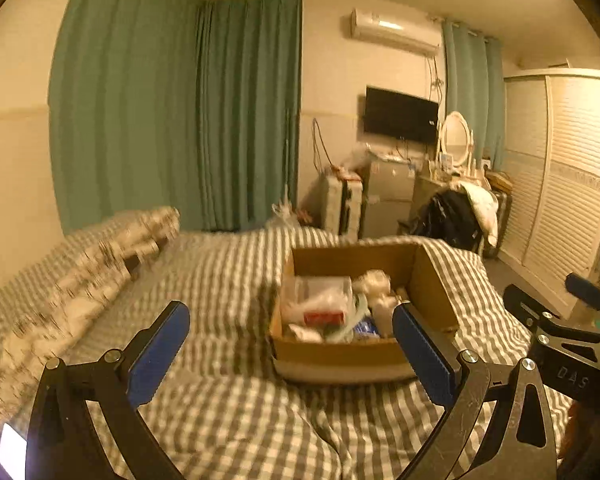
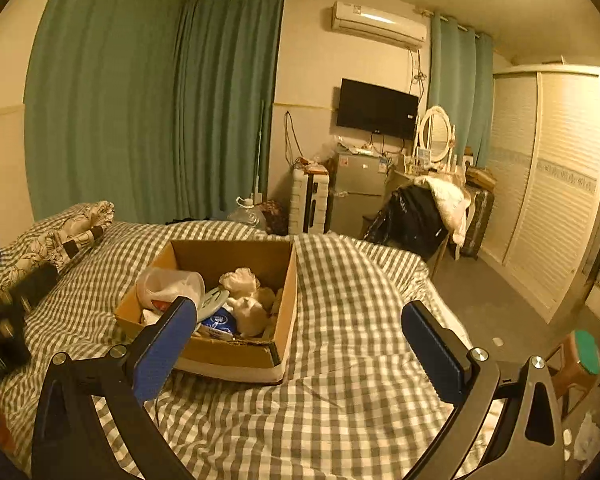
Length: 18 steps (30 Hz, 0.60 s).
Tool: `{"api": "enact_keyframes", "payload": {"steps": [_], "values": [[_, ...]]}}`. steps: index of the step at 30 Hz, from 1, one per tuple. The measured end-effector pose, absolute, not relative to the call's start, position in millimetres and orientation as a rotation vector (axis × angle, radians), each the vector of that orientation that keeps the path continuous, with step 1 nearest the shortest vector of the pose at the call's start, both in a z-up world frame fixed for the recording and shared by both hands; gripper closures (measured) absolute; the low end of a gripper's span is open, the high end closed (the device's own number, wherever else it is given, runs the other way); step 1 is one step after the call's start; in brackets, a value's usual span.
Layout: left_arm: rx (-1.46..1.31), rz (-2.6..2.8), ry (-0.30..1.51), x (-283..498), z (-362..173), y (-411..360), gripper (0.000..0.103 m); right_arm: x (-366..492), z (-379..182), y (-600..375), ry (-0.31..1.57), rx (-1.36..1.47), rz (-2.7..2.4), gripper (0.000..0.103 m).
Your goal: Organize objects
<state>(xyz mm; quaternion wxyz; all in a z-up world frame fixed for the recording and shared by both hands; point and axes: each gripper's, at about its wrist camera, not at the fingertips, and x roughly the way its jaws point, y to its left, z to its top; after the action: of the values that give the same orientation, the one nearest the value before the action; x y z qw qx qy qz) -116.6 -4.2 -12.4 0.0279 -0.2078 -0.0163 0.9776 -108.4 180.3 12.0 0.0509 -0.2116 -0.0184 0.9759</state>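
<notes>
Checked bedding [image 1: 228, 280] fills the bedroom foreground, with a cluttered box [image 1: 352, 356] at one o'clock from the left gripper [image 1: 292, 344] and eleven o'clock from the right gripper [image 2: 300, 340]; both grippers released, empty.

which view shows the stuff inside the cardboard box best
The right wrist view: it is sharp, and the cardboard box shows its plastic container and blue packet. In the left wrist view the box is blurred, and the left hand-held gripper finger overlaps its corner.

Matt cardboard box [image 2: 286, 316] on soft checked cloth bedsheet [image 2: 340, 304]
</notes>
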Motion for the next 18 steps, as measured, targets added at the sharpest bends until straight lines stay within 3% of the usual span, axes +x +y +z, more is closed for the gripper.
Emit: {"api": "enact_keyframes", "payload": {"steps": [18], "values": [[-0.678,3.019,-0.082,-114,-12,-6,0.0,-109,4,184,-0.039,-0.682,2.955,0.0]]}}
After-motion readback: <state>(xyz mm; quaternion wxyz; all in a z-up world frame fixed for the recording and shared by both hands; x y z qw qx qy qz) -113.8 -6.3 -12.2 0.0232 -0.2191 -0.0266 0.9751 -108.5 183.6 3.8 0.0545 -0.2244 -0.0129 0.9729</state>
